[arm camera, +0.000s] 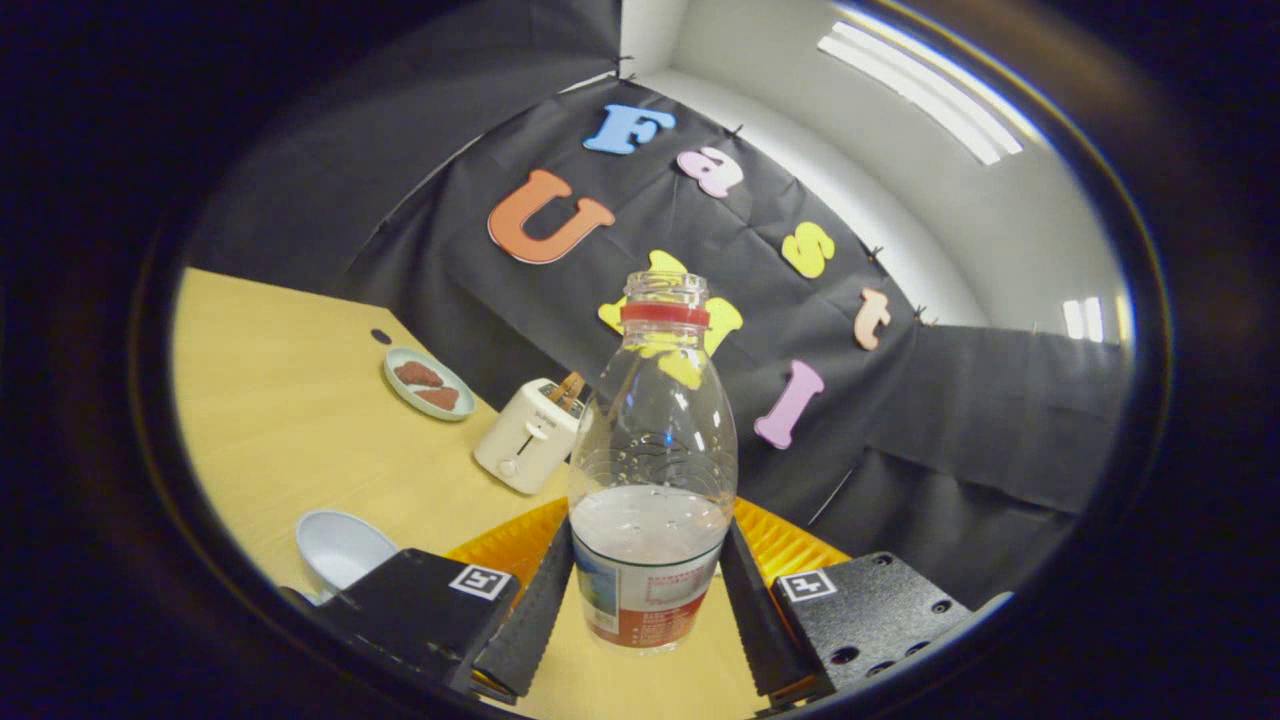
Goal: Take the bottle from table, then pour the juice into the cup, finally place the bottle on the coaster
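A clear plastic bottle [652, 470] with no cap and a red neck ring stands upright between my fingers, about a third full of pale liquid. My gripper [647, 535] is shut on its labelled lower part, with one finger [535, 610] pressing on each side. Right behind the bottle lies an orange ridged coaster [500, 548], partly hidden by the bottle and fingers. A pale blue-white cup [340, 548] sits on the table beside the left finger, its opening in sight.
On the yellow wooden table [290, 400], beyond the cup, stand a white toaster [527, 435] with bread in it and a light plate [428, 384] holding two brown pieces. Black cloth walls close off the table's far side.
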